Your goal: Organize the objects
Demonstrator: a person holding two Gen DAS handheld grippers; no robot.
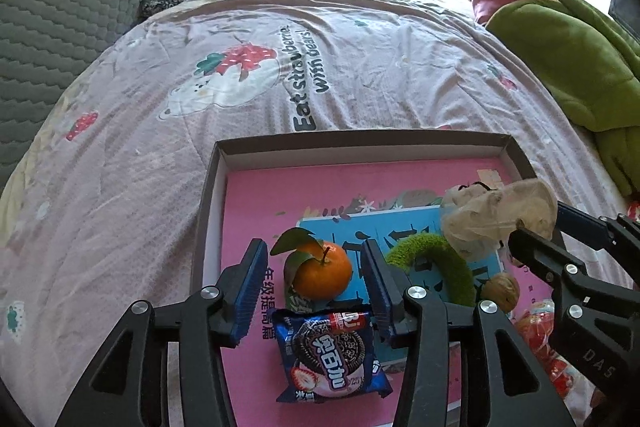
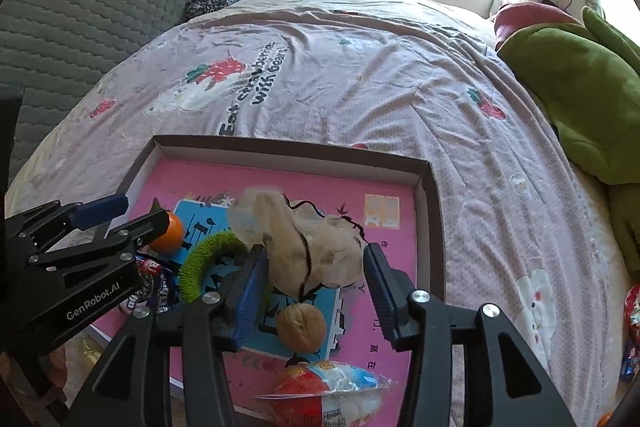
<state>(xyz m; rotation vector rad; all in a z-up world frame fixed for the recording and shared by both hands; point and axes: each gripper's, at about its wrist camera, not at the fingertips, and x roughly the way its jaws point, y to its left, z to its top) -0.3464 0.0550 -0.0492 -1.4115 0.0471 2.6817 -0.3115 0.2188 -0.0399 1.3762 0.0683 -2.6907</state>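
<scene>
Tray [image 1: 516, 151] holds one tangerine [image 1: 323, 271], one walnut [image 2: 300, 327]; both grippers [image 1: 316, 291] [image 2: 316, 287] seemingly spread.

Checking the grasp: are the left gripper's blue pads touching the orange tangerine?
Apart. The left wrist view shows pink tray floor between the tangerine and each pad.

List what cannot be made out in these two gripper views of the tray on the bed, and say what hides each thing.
- Red-and-white packet, right wrist view: lower part cut off by the frame edge; print too small.
- Orange, right wrist view: partly hidden by the left gripper.
- Pink book, left wrist view: cover text hidden under snacks and fingers.
- Mesh pouch: contents unclear through cloth.
</scene>
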